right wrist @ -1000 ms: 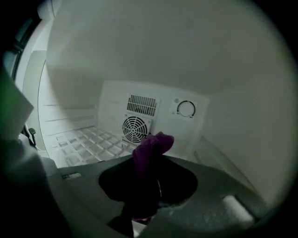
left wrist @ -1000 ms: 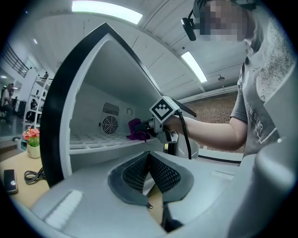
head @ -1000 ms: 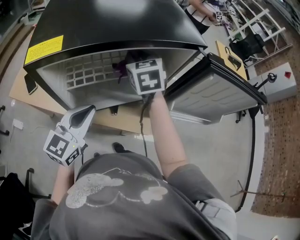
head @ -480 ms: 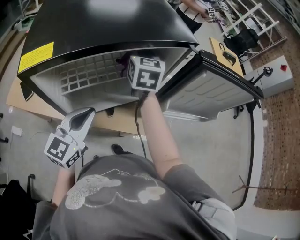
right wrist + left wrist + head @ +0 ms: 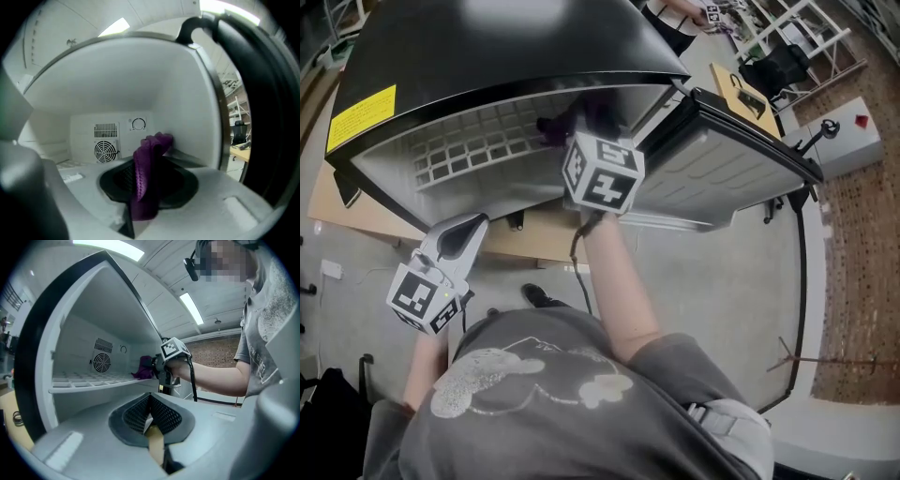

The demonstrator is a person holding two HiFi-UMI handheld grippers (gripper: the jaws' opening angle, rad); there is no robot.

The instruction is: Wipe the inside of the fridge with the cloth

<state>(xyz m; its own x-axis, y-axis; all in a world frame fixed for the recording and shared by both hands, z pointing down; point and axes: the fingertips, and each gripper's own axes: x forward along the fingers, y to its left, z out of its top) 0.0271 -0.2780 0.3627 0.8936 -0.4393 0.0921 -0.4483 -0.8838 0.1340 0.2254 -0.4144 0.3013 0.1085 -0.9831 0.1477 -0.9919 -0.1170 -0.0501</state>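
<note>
Purple cloth [image 5: 147,178] is pinched in the closed right tool [image 5: 140,199] and bunches up out of the jaws, inside the fridge [image 5: 516,47]. It sits above the gridded shelf [image 5: 469,150], near the right inner wall. I can't tell if the cloth touches any surface yet. To do this step well, I think I should press the bunched end flat on the wall or shelf. Then sweep in long overlapping strokes, with the grip firm so the cloth doesn't slip out. Only a small wad sticks out, so the tool body may rub the plastic before the fabric does; I'd angle the tool. At the back wall are a fan grille [image 5: 105,151] and a round dial [image 5: 138,124]. I'd go lightly there, since the cloth could snag or turn the dial. The left tool [image 5: 151,420] is closed on nothing and hangs outside, low in front of the fridge. It could steady the open door [image 5: 722,164], which stands to the right and limits elbow room. The right tool's cable [image 5: 578,253] trails down the forearm and might catch the fridge's front edge. The fridge sits on a wooden worktop [image 5: 534,239]. A grey box [image 5: 853,141] stands well apart, past the door.
</note>
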